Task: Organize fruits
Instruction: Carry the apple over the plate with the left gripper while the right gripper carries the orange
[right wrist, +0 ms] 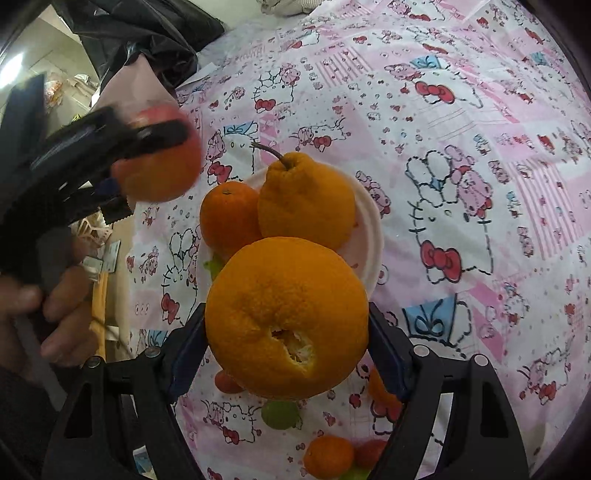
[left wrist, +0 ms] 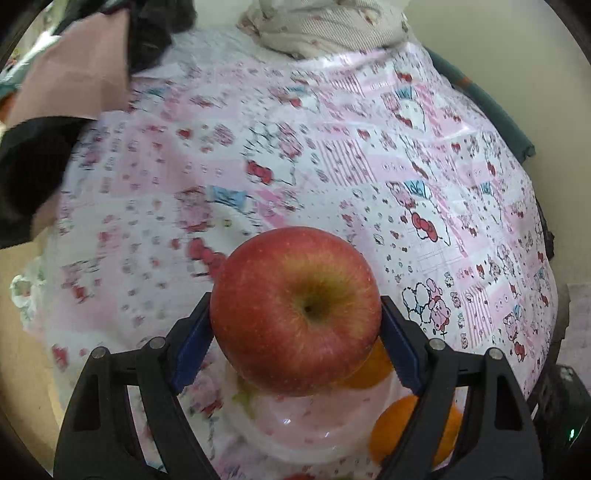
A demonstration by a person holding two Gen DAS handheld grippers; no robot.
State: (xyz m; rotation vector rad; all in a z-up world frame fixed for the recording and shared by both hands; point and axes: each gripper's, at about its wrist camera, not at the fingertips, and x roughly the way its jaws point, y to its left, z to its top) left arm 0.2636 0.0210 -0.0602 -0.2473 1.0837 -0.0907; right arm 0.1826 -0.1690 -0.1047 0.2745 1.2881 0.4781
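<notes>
My left gripper [left wrist: 295,314] is shut on a red apple [left wrist: 295,310] and holds it above a pale pink plate [left wrist: 295,428] that has oranges [left wrist: 413,432] on it. My right gripper [right wrist: 286,321] is shut on a large orange [right wrist: 286,317] with a torn peel, held just in front of the same plate [right wrist: 369,232]. On the plate sit a stemmed knobby orange [right wrist: 306,199] and a small mandarin [right wrist: 229,214]. The left gripper with the apple [right wrist: 159,166] shows blurred at the left of the right wrist view.
A pink cartoon-print cloth [right wrist: 461,147] covers the table. Loose fruit lies near me: a mandarin [right wrist: 328,458], a green fruit [right wrist: 280,415], small red fruits [right wrist: 227,382]. Dark bags [right wrist: 147,37] and folded fabric [left wrist: 332,26] sit at the far edge.
</notes>
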